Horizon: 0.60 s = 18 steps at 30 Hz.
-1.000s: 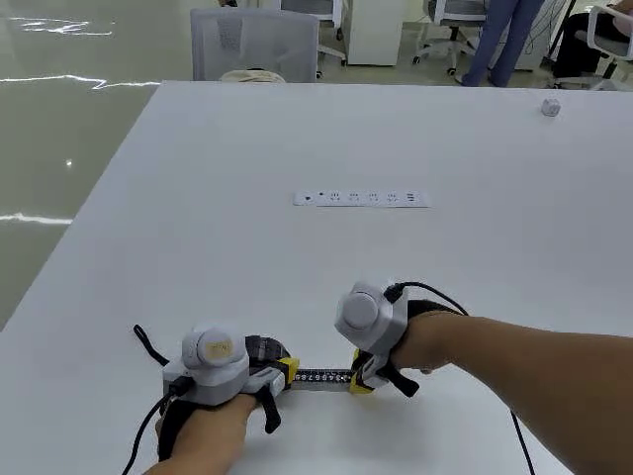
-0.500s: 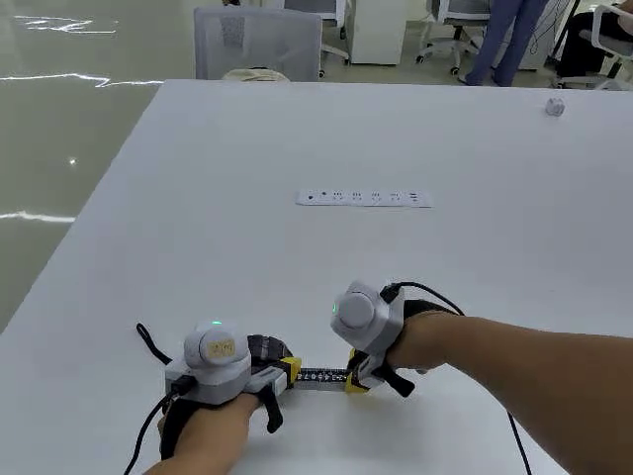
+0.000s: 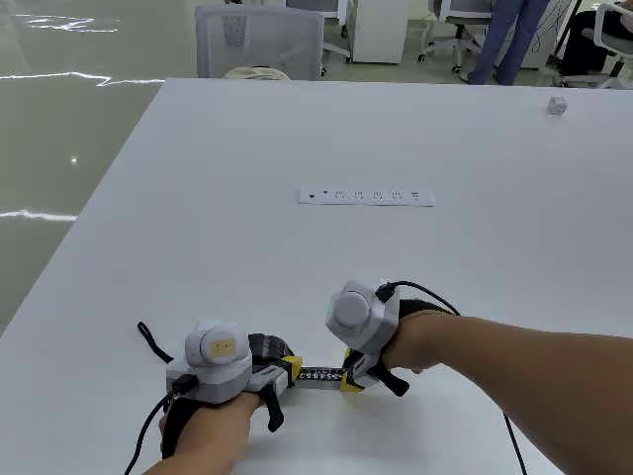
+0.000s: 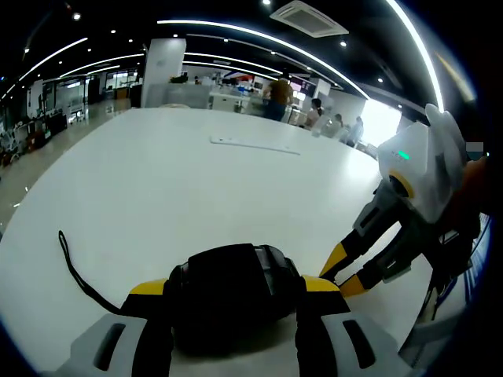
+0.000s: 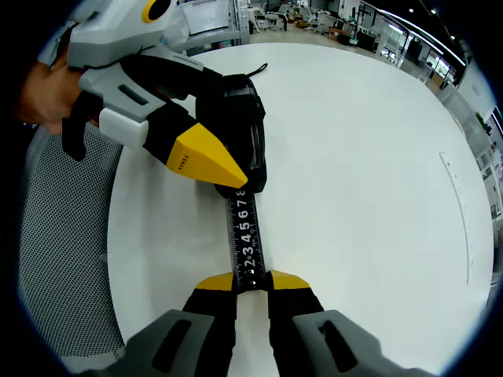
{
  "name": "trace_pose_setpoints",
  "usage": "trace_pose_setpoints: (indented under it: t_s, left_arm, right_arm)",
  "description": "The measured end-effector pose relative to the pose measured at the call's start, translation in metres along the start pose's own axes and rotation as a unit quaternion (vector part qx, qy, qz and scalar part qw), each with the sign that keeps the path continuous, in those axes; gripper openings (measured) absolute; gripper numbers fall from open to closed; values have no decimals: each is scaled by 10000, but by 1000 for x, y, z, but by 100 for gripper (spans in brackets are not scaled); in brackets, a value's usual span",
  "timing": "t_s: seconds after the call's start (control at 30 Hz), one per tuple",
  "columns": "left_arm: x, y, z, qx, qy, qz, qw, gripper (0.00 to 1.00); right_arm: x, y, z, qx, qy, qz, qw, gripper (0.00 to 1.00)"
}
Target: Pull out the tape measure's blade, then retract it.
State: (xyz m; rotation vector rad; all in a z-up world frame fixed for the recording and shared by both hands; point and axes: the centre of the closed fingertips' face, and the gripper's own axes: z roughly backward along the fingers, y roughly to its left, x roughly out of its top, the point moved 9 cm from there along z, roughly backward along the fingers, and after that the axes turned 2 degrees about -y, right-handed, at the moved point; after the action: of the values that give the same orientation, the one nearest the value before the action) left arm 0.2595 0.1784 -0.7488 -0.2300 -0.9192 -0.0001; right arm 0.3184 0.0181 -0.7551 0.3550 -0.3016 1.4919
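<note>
1. White workbench (image 3: 198, 218) across the head view; grey chair (image 3: 259, 42) at its far edge, at 11 o'clock, with open office floor beyond.
2. Lying flat near the middle of the top: white power strip (image 3: 366, 197). Far off at 1 o'clock: small white object (image 3: 557, 106), too small to tell what.
3. Tape measure (image 3: 267, 350): black case, sits on the table near the front edge, at 6 o'clock in the head view.
4. Left gripper (image 4: 236, 285): clamps the case from both sides, jaws pressed against it, yellow tips flanking it in the left gripper view.
5. Blade (image 5: 244, 232): reaches out of the case toward 3 o'clock in the head view, a short stretch, printed numbers facing up, low over the table; cannot tell whether touching it.
6. Right gripper (image 5: 251, 280): pinches the blade's free end, one yellow-tipped jaw at each edge; stands near the case, at its 3 o'clock.
7. Black cord (image 4: 75, 271): trails from the case across the table toward 9 o'clock in the left gripper view.
</note>
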Motion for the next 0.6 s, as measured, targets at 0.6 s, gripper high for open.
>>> trace_pose_setpoints:
  t_s: [0.6]
  left_arm:
    - [0, 1, 0, -32, 6, 25, 10000, 60]
  right_arm:
    - [11, 1, -6, 26, -50, 42, 10000, 15]
